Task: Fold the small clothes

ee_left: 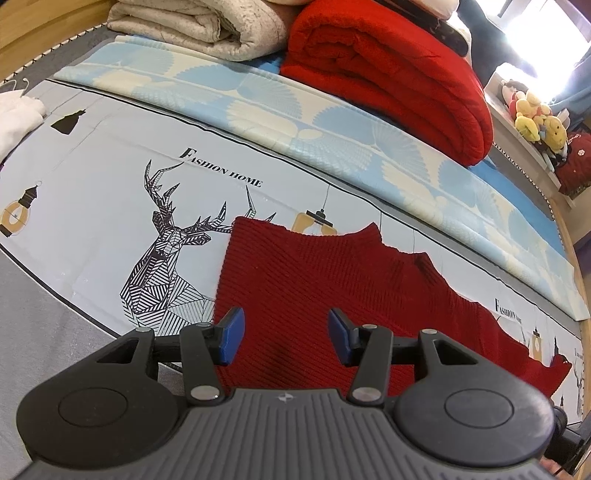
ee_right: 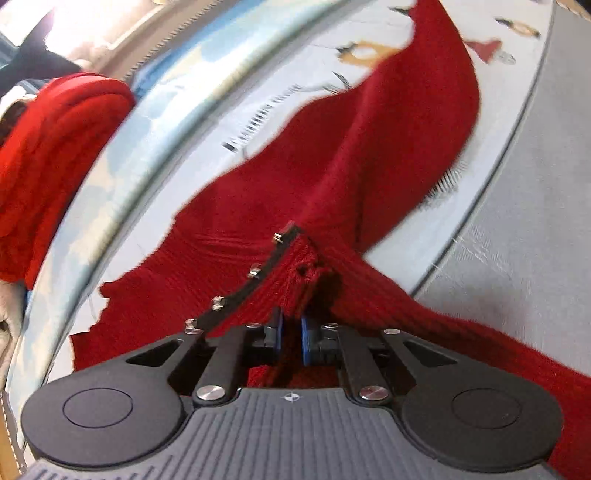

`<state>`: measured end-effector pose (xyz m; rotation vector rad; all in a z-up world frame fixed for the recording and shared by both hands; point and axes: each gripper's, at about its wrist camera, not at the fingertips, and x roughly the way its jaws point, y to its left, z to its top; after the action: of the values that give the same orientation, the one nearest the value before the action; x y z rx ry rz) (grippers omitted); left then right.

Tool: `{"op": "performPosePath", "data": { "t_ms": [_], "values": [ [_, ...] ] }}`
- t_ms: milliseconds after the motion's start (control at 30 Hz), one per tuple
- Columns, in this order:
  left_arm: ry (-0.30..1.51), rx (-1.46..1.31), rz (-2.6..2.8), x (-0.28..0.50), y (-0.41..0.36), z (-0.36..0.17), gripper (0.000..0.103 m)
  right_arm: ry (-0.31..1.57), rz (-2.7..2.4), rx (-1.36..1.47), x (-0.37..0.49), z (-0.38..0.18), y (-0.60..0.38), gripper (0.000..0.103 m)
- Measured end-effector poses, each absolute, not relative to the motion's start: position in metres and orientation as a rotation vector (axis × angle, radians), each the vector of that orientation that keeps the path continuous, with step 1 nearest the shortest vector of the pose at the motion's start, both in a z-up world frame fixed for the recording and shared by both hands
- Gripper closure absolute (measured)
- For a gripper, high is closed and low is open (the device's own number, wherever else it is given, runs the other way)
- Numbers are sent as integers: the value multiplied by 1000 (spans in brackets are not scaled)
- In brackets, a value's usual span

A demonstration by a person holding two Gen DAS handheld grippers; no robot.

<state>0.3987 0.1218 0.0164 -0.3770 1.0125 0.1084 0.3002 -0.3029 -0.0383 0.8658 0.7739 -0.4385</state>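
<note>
A dark red ribbed knit garment (ee_left: 314, 280) lies spread on the printed mat (ee_left: 92, 177) on the bed. My left gripper (ee_left: 286, 336) is open and empty, hovering just above the garment's near left part. In the right wrist view my right gripper (ee_right: 291, 334) is shut on a bunched edge of the red garment (ee_right: 332, 177), beside a black trim strip with metal snaps (ee_right: 255, 273). The cloth is lifted and pulled up from the mat there. The view is motion-blurred.
A folded red blanket (ee_left: 391, 70) and a folded beige quilt (ee_left: 199, 29) lie at the back of the bed. A white garment (ee_left: 16, 118) sits at far left. Plush toys (ee_left: 535, 118) sit on a ledge at right. A blue-patterned pad (ee_left: 295, 122) borders the mat.
</note>
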Motion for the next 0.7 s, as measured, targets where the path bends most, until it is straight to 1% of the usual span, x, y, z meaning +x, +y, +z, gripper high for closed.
{"op": "performPosePath", "data": {
  "t_ms": [67, 133, 233, 333, 400, 467, 600, 700],
  "values": [
    [1013, -377, 105, 399, 121, 17, 48, 815, -451, 880, 302, -47, -308, 93],
    [1012, -375, 103, 399, 121, 17, 48, 860, -465, 901, 302, -57, -313, 91],
    [1013, -377, 101, 399, 121, 17, 48, 858, -450, 890, 300, -51, -314, 88],
    [1010, -379, 100, 399, 121, 18, 48, 815, -443, 885, 293, -36, -319, 81],
    [1010, -380, 97, 399, 119, 19, 46, 780, -437, 869, 288, -25, -324, 63],
    [1009, -381, 96, 399, 118, 19, 46, 730, -415, 848, 284, -16, -327, 55],
    [1010, -378, 91, 401, 112, 19, 46, 706, -297, 808, 283, -12, -323, 54],
    [1013, -375, 87, 402, 108, 18, 46, 825, -232, 804, 296, -32, -321, 54]
  ]
}}
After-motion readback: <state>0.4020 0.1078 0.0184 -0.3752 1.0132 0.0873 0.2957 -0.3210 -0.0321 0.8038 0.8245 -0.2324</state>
